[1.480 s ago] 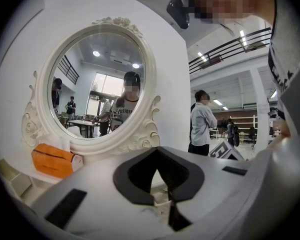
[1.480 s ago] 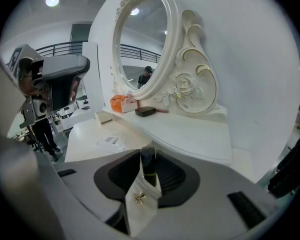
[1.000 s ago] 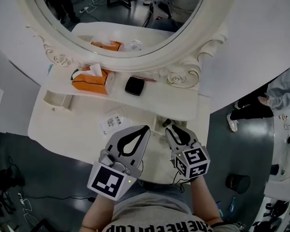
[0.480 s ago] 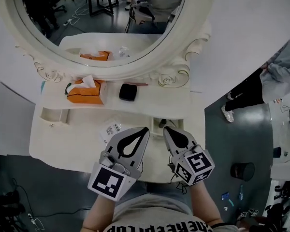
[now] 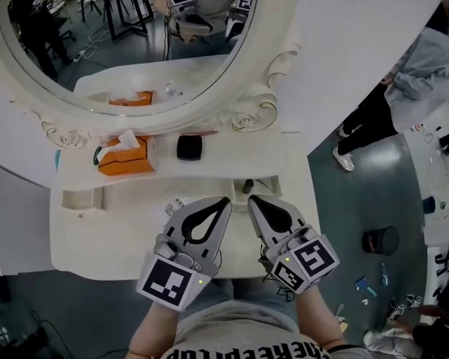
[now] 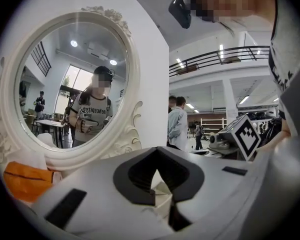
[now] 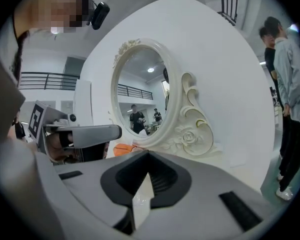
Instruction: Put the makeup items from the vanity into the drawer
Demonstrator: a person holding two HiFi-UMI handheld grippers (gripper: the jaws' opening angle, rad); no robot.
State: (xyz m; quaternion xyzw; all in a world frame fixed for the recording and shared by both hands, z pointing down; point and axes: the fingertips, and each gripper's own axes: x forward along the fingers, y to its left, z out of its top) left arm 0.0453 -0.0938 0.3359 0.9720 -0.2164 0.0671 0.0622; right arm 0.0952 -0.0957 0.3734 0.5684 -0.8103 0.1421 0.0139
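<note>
Black compact [image 5: 188,147] on vanity shelf [image 5: 243,149], not yet stowed (task looks barely begun); left gripper [image 5: 224,200] and right gripper [image 5: 251,200] both closed, holding nothing.

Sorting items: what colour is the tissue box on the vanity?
Tissue box: orange, best in head view.

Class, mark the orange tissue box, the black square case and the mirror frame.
orange tissue box [image 5: 121,163], head view, its orange body.
black square case [image 5: 188,147], head view, centre of its lid.
mirror frame [image 5: 246,118], head view, carved rose, lower right.
</note>
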